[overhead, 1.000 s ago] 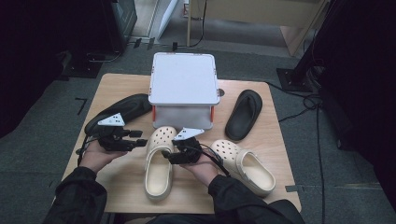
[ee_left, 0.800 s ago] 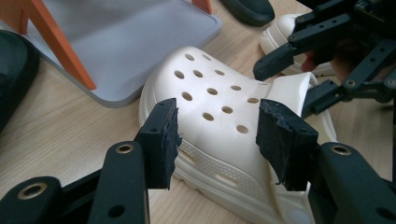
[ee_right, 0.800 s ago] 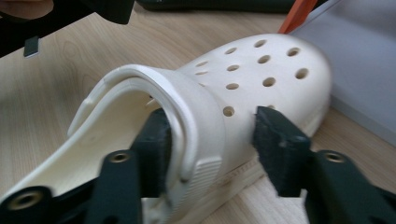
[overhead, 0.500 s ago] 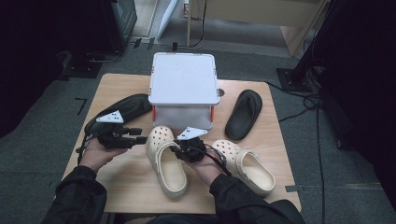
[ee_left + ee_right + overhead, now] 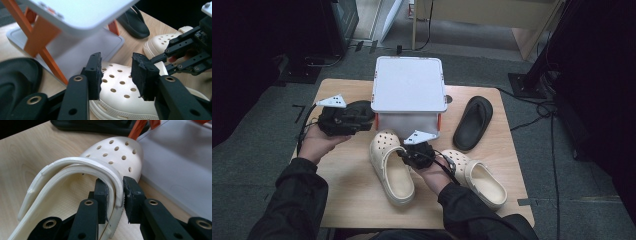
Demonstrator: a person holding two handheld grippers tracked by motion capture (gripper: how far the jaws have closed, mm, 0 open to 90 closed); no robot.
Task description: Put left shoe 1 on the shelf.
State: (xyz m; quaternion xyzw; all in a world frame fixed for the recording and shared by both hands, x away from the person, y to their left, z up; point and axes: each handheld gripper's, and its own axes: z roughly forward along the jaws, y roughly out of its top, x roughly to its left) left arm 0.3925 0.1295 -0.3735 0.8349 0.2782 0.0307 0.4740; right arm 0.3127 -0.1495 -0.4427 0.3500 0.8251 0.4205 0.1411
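Note:
Two cream clogs lie at the table's front. My right gripper (image 5: pixel 406 150) is shut on the left clog (image 5: pixel 392 170); its jaws have just been closing, and its pads pinch the clog's rim and strap (image 5: pixel 117 192) near the right gripper (image 5: pixel 115 188). The second clog (image 5: pixel 479 177) lies to the right. My left gripper (image 5: pixel 362 119) hangs above the left black slipper (image 5: pixel 361 107). Its jaws have just been closing and stand apart with nothing between them at the left gripper (image 5: pixel 116 67); the cream clog (image 5: pixel 120 92) shows beyond them.
A white two-shelf rack with orange legs (image 5: pixel 408 85) stands at the back centre, its lower shelf (image 5: pixel 180 165) close to the held clog's toe. Another black slipper (image 5: pixel 473 122) lies right of the rack. Cables run over the floor beyond the table.
The left gripper has lifted away from the clog toward the back left, above the black slipper. The right gripper has closed on the clog's rim, and the clog has turned slightly.

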